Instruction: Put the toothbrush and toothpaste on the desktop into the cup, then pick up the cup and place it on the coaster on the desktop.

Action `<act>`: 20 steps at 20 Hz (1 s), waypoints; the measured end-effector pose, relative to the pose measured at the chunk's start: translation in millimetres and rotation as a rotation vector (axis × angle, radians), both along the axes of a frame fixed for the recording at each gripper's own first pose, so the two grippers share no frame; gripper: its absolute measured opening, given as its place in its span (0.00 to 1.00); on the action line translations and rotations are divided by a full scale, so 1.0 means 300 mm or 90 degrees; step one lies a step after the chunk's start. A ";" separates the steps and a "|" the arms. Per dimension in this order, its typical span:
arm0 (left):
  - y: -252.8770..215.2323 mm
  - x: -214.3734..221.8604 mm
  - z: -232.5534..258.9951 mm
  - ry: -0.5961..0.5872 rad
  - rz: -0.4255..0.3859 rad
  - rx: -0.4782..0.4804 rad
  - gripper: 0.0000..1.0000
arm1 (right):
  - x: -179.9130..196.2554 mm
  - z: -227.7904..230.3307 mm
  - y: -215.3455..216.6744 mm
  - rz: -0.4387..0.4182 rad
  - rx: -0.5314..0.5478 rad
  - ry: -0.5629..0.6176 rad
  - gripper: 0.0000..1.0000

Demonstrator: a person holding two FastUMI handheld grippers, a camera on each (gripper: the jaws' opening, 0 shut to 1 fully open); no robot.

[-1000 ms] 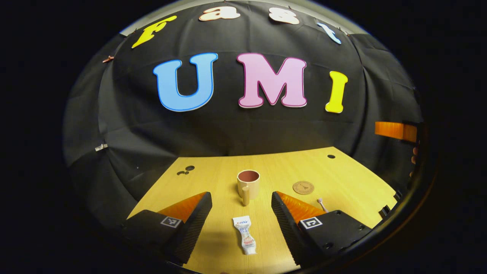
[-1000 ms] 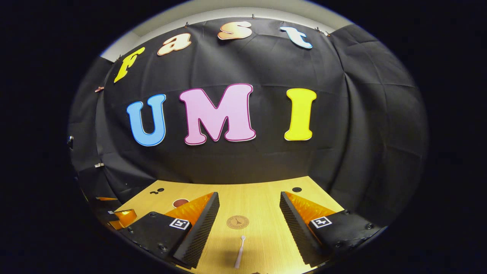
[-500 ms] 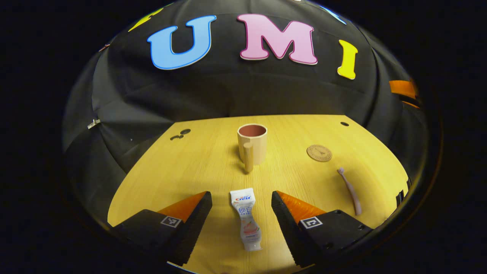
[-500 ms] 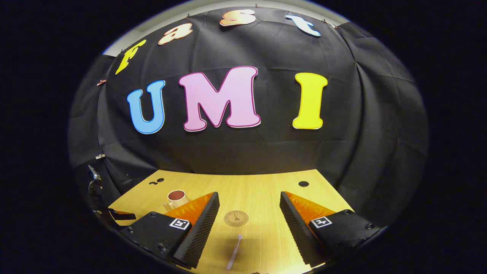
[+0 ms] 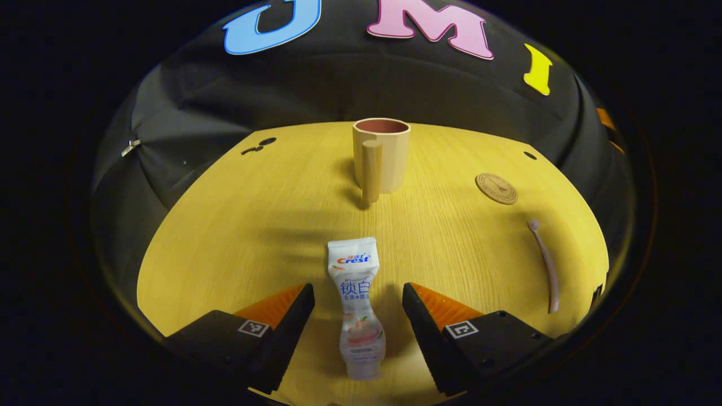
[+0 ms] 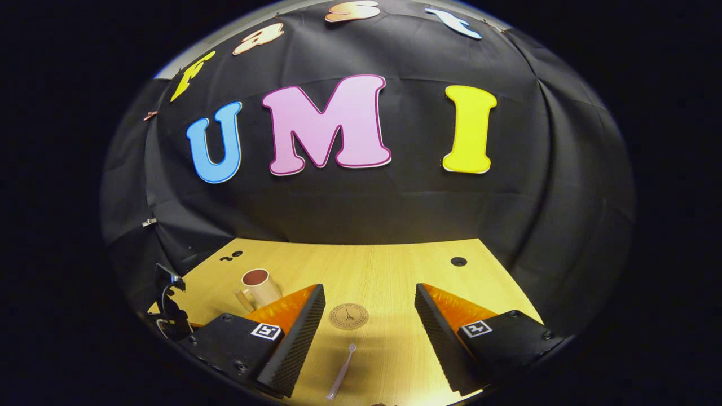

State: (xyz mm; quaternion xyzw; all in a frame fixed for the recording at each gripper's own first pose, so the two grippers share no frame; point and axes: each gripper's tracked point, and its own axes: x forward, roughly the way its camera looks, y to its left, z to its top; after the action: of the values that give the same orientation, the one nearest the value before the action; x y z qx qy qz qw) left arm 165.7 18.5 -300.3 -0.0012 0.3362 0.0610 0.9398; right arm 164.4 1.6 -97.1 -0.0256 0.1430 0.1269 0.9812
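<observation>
Straddling the toothpaste (image 5: 357,304) closer than before, left hand-held gripper (image 5: 357,316) wide open, empty; right hand-held gripper (image 6: 369,332) likewise.

toothpaste (image 5: 357,304) lay before cup (image 5: 381,155) | coaster (image 5: 496,188) right of cup | toothbrush (image 5: 545,265) before coaster | all on surface (image 5: 237,225)

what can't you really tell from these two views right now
- Inside of the cup: in the left gripper view its own rim hides the bottom.
- Toothbrush handle end: cut off at the lower edge of the right gripper view.
- Coaster emblem: too small to read in either view.
- Height of the left gripper over the toothpaste: the fingers flank the tube, but contact cannot be judged.
</observation>
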 end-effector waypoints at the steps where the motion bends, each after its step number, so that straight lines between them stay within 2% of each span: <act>1: 0.010 0.004 -0.013 0.009 0.010 0.000 0.96 | 0.001 -0.011 -0.005 0.004 -0.001 0.006 0.98; 5: 0.014 0.008 -0.029 0.018 0.033 -0.018 0.91 | -0.021 -0.034 -0.024 0.016 -0.014 0.019 0.99; 8: 0.007 -0.002 -0.037 0.035 0.018 -0.011 0.77 | -0.057 -0.066 -0.033 0.007 -0.017 0.032 0.99; 9: 0.003 -0.004 -0.039 0.042 0.011 -0.012 0.77 | -0.079 -0.084 -0.027 0.003 -0.017 0.042 0.98; 10: 0.001 -0.012 -0.041 0.051 0.005 -0.011 0.69 | -0.100 -0.098 -0.022 -0.001 -0.018 0.050 0.98; 11: -0.001 -0.016 -0.035 0.053 -0.006 -0.012 0.69 | -0.119 -0.117 -0.019 -0.005 -0.023 0.058 0.99; 12: 0.001 -0.013 -0.044 0.054 -0.010 -0.011 0.55 | -0.142 -0.138 -0.017 -0.010 -0.029 0.068 0.98; 14: 0.003 -0.020 -0.041 0.052 -0.024 -0.004 0.35 | -0.190 -0.173 -0.006 -0.017 -0.037 0.090 0.99; 16: -0.003 -0.024 -0.042 0.060 -0.042 0.003 0.34 | -0.234 -0.205 0.010 -0.017 -0.048 0.108 0.99; 18: -0.004 -0.025 -0.039 0.064 -0.060 0.010 0.27 | -0.257 -0.244 0.007 -0.015 -0.072 0.120 0.99; 20: -0.009 -0.023 -0.037 0.067 -0.071 0.006 0.24 | -0.290 -0.288 0.018 -0.014 -0.086 0.137 0.99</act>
State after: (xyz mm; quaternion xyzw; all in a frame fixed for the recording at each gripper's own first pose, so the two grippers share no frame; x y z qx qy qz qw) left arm 158.9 15.7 -311.4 0.0254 0.3841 0.0099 0.9229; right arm 77.3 6.9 -183.5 -0.0760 0.2562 0.1084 0.9575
